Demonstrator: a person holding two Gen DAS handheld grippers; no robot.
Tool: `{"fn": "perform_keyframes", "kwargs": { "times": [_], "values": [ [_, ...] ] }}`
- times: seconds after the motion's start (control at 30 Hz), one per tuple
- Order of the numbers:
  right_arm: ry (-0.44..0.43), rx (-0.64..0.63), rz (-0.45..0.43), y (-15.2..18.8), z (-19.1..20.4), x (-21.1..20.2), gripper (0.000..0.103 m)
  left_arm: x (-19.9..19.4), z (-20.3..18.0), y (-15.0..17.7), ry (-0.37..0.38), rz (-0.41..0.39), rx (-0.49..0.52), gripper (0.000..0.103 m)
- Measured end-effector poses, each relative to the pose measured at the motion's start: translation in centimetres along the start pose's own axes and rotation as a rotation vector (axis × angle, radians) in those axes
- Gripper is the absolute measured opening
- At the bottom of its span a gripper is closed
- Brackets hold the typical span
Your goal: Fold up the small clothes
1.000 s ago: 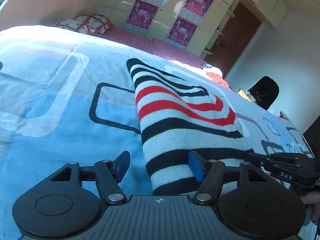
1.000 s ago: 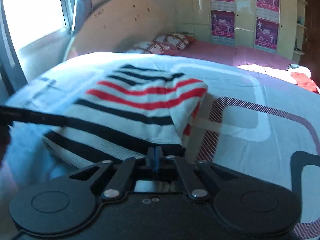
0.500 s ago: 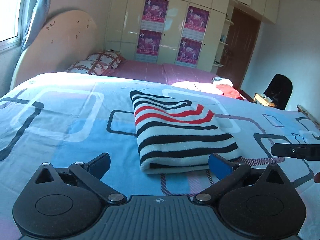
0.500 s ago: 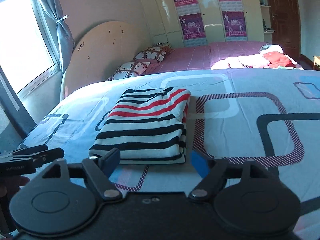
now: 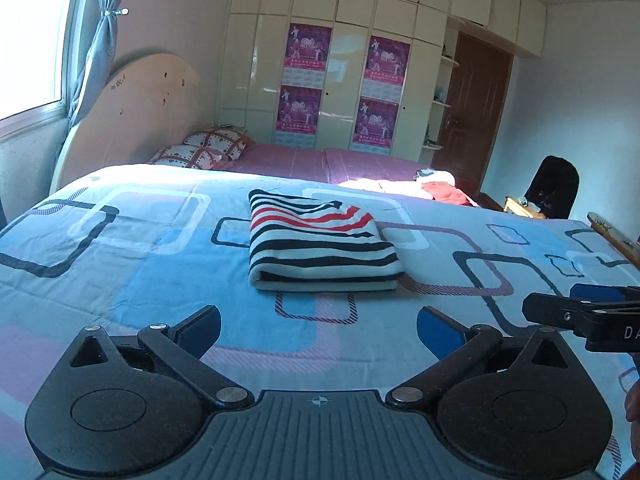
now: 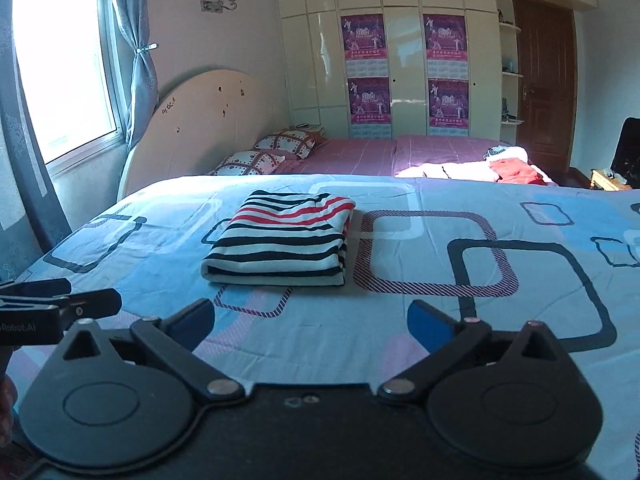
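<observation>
The striped sweater (image 5: 320, 250) lay folded into a compact rectangle near the middle of the blue patterned bedspread (image 5: 120, 272), well ahead of both of your tools and touched by neither. Your left gripper (image 5: 318, 326) had its blue-padded fingers spread wide with nothing between them, and your right gripper (image 6: 310, 326) was likewise wide apart and empty, low over the cover just beside the left one.

Going left to right, the knit looked soft and thick, with a rounded fold along its near edge and black, white and red bands across the top; the right side showed stacked layer edges rather than a clean fold. The bedspread beneath was thin, smooth cotton with printed rounded squares, slightly rumpled. Farther right, a loose heap of white and red clothes (image 6: 492, 170) sat on the pink bed beyond.

From here the fold seemed finished, so your main risk was disturbing it: a dragged fingertip could snag the knit or pull the bedspread and slide the stack. If you lifted it by one edge, the loose right-hand layers would probably fall open.
</observation>
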State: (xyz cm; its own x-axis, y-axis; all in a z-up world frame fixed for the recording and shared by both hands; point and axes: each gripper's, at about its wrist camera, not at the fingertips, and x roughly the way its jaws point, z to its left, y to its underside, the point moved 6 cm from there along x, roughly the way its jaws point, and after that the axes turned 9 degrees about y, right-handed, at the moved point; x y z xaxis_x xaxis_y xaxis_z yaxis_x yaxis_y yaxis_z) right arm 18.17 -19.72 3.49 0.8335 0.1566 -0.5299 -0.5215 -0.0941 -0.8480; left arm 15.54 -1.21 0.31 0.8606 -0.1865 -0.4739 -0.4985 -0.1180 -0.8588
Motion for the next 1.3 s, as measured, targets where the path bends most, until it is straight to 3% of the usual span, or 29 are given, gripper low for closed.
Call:
{"fn": "perform_keyframes", "kwargs": {
  "times": [0.17,0.4,0.77,1.3],
  "values": [
    [0.031,-0.067,-0.026,1.1,0.8,-3.0,0.103,-4.0,-1.2,1.0,-0.006,-0.03,-0.018,0.103],
    [0.052,-0.062,-0.064,0.9,0.1,-5.6,0.103,-6.3,-2.9,1.0,0.004,-0.063,0.005,0.103],
    [0.074,-0.049,-0.096,1.3,-1.2,-7.7,0.103,-7.4,-5.6,0.9,0.014,-0.08,0.041,0.103],
    [0.074,-0.056,-0.108,1.3,-1.0,-8.0,0.103,-7.9,-5.5,1.1,0.014,-0.087,0.028,0.103]
  ]
}}
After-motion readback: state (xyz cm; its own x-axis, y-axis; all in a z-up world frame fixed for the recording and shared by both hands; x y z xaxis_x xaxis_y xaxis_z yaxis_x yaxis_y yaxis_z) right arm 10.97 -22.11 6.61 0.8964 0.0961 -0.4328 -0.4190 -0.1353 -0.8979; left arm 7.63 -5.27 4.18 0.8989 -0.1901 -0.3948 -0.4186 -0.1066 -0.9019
